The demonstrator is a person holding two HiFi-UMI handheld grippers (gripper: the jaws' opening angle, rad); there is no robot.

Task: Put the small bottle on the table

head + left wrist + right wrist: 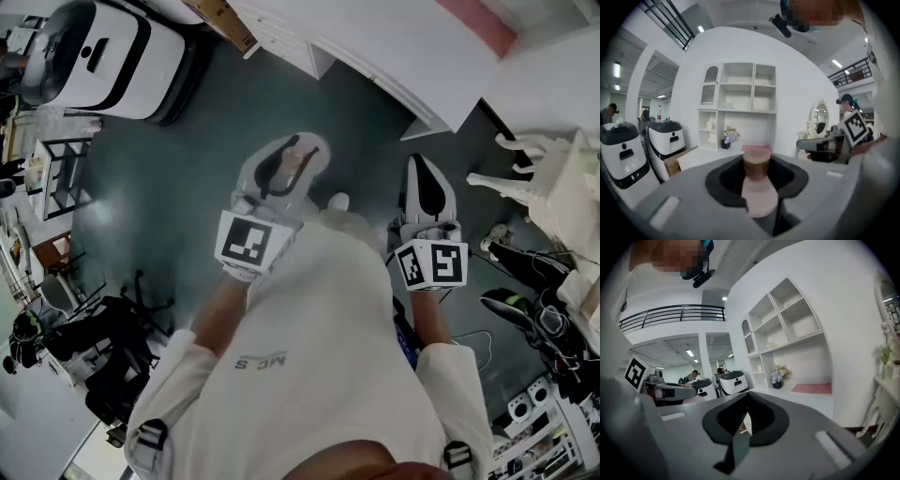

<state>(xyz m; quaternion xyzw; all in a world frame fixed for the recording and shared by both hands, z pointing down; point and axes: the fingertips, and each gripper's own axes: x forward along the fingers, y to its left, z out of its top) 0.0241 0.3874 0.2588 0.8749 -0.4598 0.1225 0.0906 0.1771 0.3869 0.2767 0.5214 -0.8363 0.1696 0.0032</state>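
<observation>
Left tool [284, 161] clamped on the small bottle [759, 197]: pink body, brown cap. I hold it in the air above the floor [169, 187]. Right tool [742, 425]: jaws together, nothing between them.

Two grippers [286, 159] [424, 173], one small bottle [757, 185], two white machines [621, 152] [665, 138], one shelf unit [740, 101], one flower bunch [729, 135], one oval mirror [819, 115].

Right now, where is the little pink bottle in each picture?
Head view: bottle, upper middle, held by the left gripper.
Left gripper view: bottom middle, between the jaws.
Right gripper view: not in it.
Shared landmark: the pink mat, seen in all three.
</observation>
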